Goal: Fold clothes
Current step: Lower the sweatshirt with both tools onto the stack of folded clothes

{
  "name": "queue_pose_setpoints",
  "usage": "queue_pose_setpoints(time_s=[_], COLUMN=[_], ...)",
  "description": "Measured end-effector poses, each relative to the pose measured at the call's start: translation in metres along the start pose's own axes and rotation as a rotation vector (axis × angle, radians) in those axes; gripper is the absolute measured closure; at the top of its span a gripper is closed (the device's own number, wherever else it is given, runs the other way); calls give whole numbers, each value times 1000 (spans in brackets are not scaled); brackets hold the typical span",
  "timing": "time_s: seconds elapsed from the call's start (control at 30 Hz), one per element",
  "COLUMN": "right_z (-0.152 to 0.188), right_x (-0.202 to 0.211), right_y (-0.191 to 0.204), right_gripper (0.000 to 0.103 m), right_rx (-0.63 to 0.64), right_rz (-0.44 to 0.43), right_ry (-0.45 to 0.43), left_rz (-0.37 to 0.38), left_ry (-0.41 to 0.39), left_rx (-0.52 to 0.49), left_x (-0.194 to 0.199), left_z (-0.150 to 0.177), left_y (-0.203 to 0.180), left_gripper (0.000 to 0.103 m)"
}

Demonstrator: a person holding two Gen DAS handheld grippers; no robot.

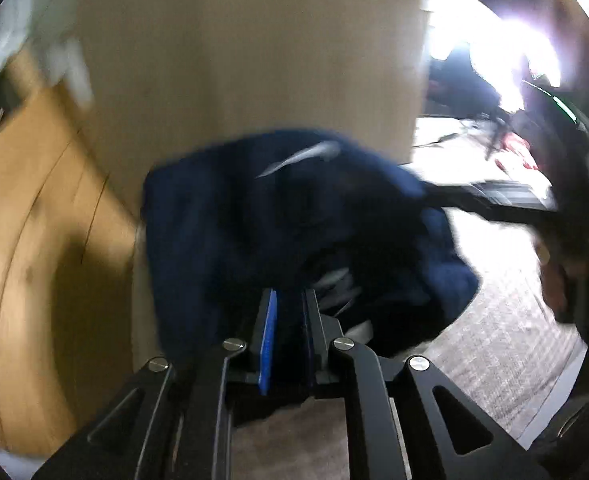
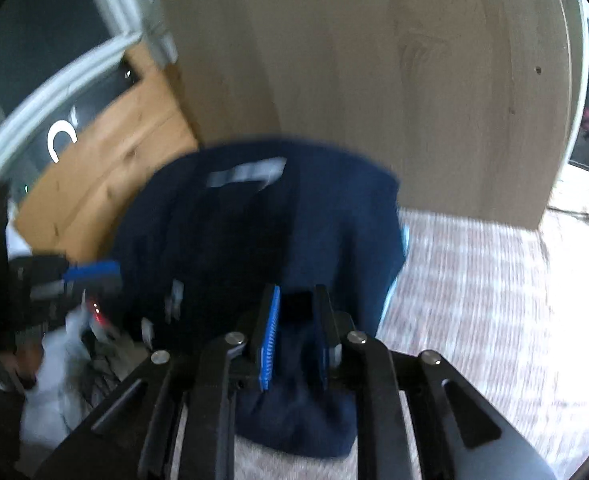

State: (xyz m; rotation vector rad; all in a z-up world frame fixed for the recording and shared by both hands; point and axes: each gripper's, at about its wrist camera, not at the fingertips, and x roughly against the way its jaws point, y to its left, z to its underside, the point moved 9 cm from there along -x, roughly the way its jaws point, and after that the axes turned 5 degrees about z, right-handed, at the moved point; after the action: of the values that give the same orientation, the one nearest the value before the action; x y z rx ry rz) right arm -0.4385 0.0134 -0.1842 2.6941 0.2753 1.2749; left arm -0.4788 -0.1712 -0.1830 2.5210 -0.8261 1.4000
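Gripping the navy garment (image 1: 278, 216) in both tools, my left tool (image 1: 288, 300) and right tool (image 2: 296, 300) each clamp bunched cloth above the carpet (image 2: 474, 280), frames blurred.

A home room, by the look of it: a pale woven carpet (image 2: 474, 300) underfoot, a light wood-grain cabinet panel (image 2: 374, 80), and an orange pine board (image 1: 26, 240) beside it.

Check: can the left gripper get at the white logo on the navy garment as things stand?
Probably not right now. The left gripper is already shut on the navy garment near its lower edge, so it is occupied; the white logo sits uncovered further up the hanging cloth.
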Motion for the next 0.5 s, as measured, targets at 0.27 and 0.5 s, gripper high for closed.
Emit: queue_pose_setpoints(time_s=[0.27, 0.5], right_z=[43, 66], right_x=[29, 2], right_y=[28, 67], right_gripper=[80, 67], right_rx=[101, 264], right_rz=[72, 134], right_ry=[-10, 55], left_rz=[-69, 31], left_ry=[-19, -85], left_rx=[62, -11], left_x=[1, 26], left_z=[34, 56], left_y=[14, -16], left_gripper=[89, 89])
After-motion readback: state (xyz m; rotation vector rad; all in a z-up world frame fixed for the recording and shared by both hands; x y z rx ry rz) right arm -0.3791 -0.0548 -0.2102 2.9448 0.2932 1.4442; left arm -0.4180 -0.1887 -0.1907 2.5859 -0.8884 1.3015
